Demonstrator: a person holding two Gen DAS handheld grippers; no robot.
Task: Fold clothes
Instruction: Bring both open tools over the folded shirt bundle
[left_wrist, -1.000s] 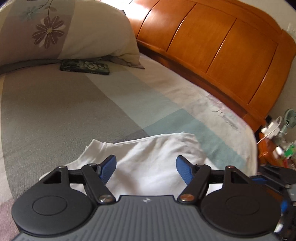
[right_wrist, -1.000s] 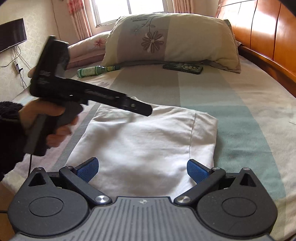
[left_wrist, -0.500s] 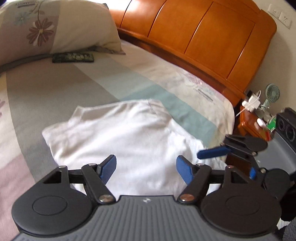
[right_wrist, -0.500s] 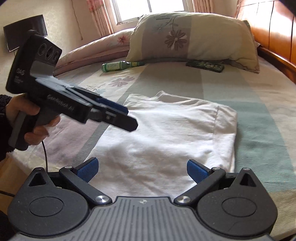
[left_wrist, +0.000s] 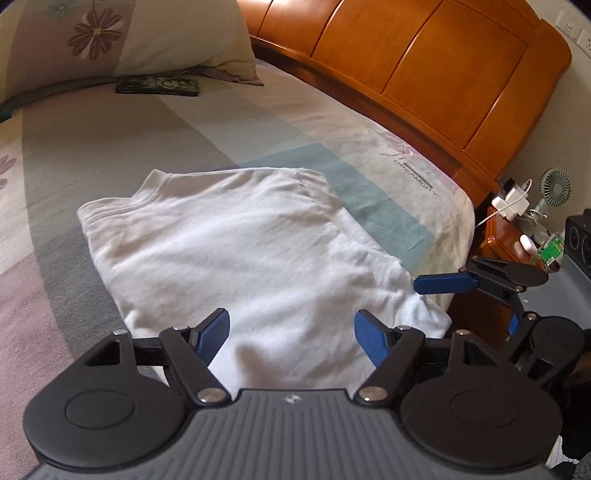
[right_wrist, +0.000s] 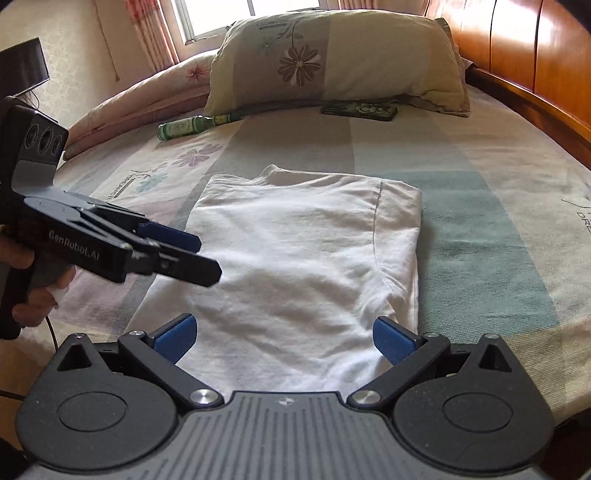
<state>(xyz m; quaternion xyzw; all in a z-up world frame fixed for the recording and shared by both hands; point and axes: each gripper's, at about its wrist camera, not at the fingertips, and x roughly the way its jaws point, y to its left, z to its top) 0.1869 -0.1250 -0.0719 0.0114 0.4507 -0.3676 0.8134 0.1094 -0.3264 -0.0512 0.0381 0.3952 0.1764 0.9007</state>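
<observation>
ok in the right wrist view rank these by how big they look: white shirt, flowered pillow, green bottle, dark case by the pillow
1. white shirt
2. flowered pillow, though it lies farther off, so this is unsure
3. green bottle and dark case: look alike

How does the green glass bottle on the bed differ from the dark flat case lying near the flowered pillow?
The green glass bottle is round and long, lying on its side; the dark flat case is a thin rectangle lying flat. The bottle is translucent green with a pale label; the case is dark with a light printed pattern. The bottle lies off the flowered pillow's left end, the case under its right half. Both rest on the striped bedspread, away from the white T-shirt.
</observation>
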